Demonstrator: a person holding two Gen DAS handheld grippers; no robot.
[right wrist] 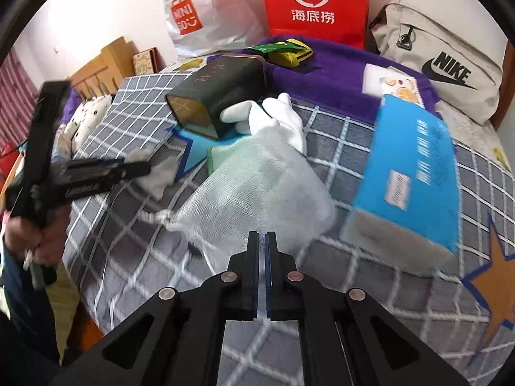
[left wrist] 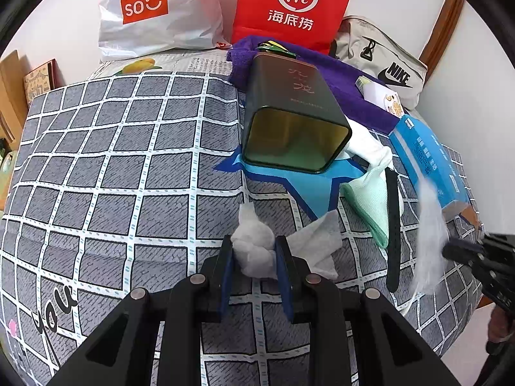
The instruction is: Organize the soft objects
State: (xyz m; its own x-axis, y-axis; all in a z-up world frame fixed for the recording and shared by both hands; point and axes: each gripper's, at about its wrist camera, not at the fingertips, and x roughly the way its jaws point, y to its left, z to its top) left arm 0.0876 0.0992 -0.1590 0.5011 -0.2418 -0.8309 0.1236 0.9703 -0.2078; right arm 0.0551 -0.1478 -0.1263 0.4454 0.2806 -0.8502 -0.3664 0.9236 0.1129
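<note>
Between our left gripper's (left wrist: 254,251) jaws sits a crumpled tissue (left wrist: 254,247), pinched at its middle; it is light and crushes easily, so a gentle squeeze holds it. Our right gripper's (right wrist: 261,241) jaws are closed on the edge of a mesh pouch (right wrist: 257,186), which hangs limp just ahead of them over the bed (left wrist: 112,160). We judge it floppy and snag-prone; its drawstring neck (right wrist: 167,217) would give a surer hold.

A white wall (left wrist: 70,25) is running behind the bed (left wrist: 112,148) at twelve o'clock; a wooden headboard (right wrist: 99,64) is standing at ten; a brown door frame (left wrist: 441,29) is rising at two.
</note>
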